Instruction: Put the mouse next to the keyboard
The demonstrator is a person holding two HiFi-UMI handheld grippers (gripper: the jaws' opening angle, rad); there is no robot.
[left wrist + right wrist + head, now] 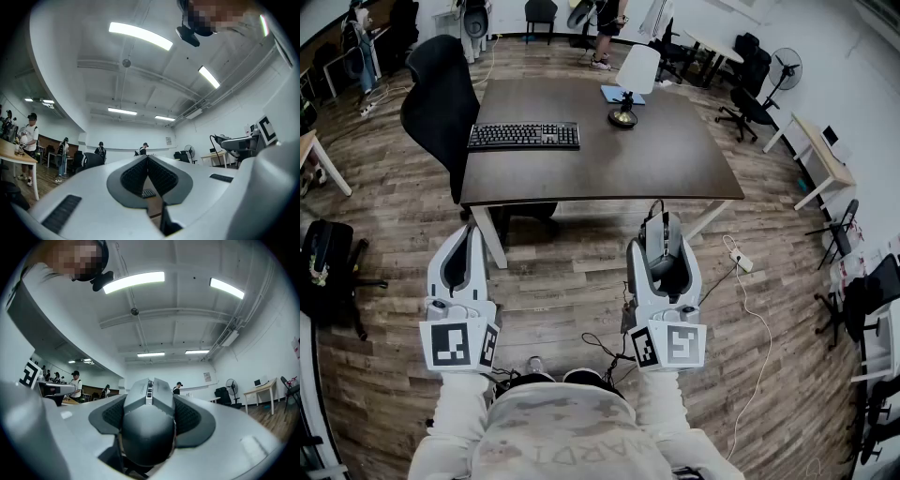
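While the right tongs [662, 228] clasp the mouse [149, 427], well short of the surface [675, 159], the left tongs [474, 234] sit pinched together, empty; a slackening grip could drop it before the keyboard [524, 136].

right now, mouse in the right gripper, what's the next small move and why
Probably carry the mouse forward toward the table: the right gripper grips it short of the near edge, and bare space lies right of the keyboard.
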